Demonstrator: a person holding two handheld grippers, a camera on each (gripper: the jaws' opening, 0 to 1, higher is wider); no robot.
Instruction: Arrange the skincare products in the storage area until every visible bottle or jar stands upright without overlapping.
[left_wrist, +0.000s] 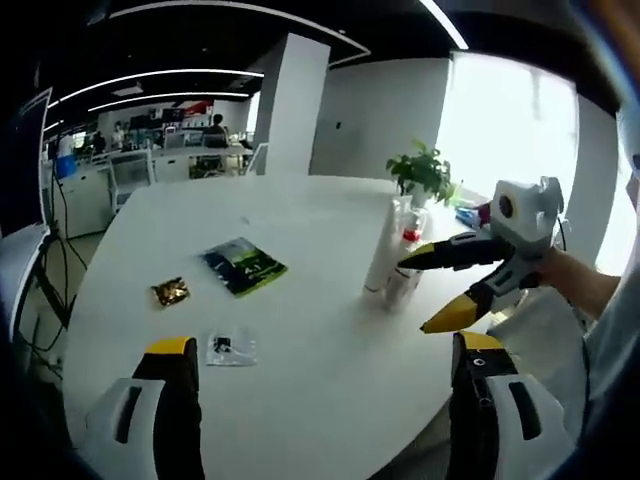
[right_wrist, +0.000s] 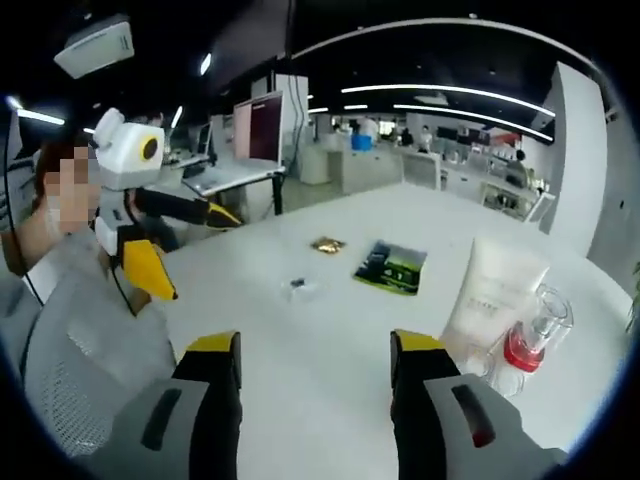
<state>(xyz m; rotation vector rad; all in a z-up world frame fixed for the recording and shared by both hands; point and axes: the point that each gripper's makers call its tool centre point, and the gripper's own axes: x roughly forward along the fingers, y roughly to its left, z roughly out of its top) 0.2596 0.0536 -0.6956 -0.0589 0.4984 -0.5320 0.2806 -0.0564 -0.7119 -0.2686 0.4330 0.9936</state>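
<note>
A white tube (left_wrist: 383, 255) stands upright on the white round table (left_wrist: 300, 210), close beside a clear bottle with red liquid (left_wrist: 411, 234). In the right gripper view the white tube (right_wrist: 495, 290) and the clear bottle (right_wrist: 530, 342) sit just right of my right gripper (right_wrist: 315, 342), which is open and holds nothing. My right gripper (left_wrist: 428, 290) also shows open in the left gripper view, its yellow tips right next to the tube. My left gripper (left_wrist: 323, 344) is open and empty over the table's near edge, and appears again as the left gripper (right_wrist: 195, 255) at the table's far side.
A green sachet (left_wrist: 243, 265), a gold sachet (left_wrist: 170, 291) and a small clear packet (left_wrist: 231, 347) lie flat mid-table. A potted plant (left_wrist: 425, 172) stands behind the bottles. A person's grey sleeve (right_wrist: 90, 340) fills the left. Office desks and monitors stand beyond.
</note>
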